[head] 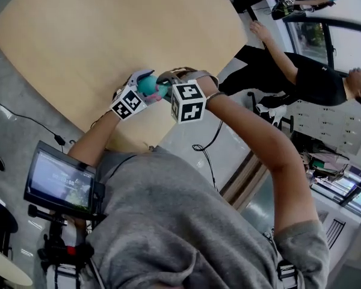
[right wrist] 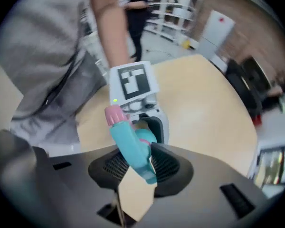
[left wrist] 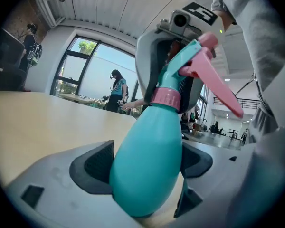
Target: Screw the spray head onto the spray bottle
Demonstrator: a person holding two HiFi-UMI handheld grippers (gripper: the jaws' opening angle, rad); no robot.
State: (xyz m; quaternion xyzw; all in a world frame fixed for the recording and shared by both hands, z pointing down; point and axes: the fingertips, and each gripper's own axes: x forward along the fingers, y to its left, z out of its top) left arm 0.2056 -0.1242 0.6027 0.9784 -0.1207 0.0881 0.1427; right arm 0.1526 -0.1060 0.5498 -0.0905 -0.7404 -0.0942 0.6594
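A teal spray bottle stands upright between the pads of my left gripper, which grips its rounded body. On its neck sits the teal spray head, with a pink collar and a pink trigger. My right gripper is closed on the spray head, whose pink nozzle points up out of the jaws. In the head view both grippers meet over the near edge of the wooden table, with the bottle between them.
A monitor on a tripod stands low at the left, and a black cable runs over the floor. A person in black leans at the right. Another person stands by the windows beyond the table.
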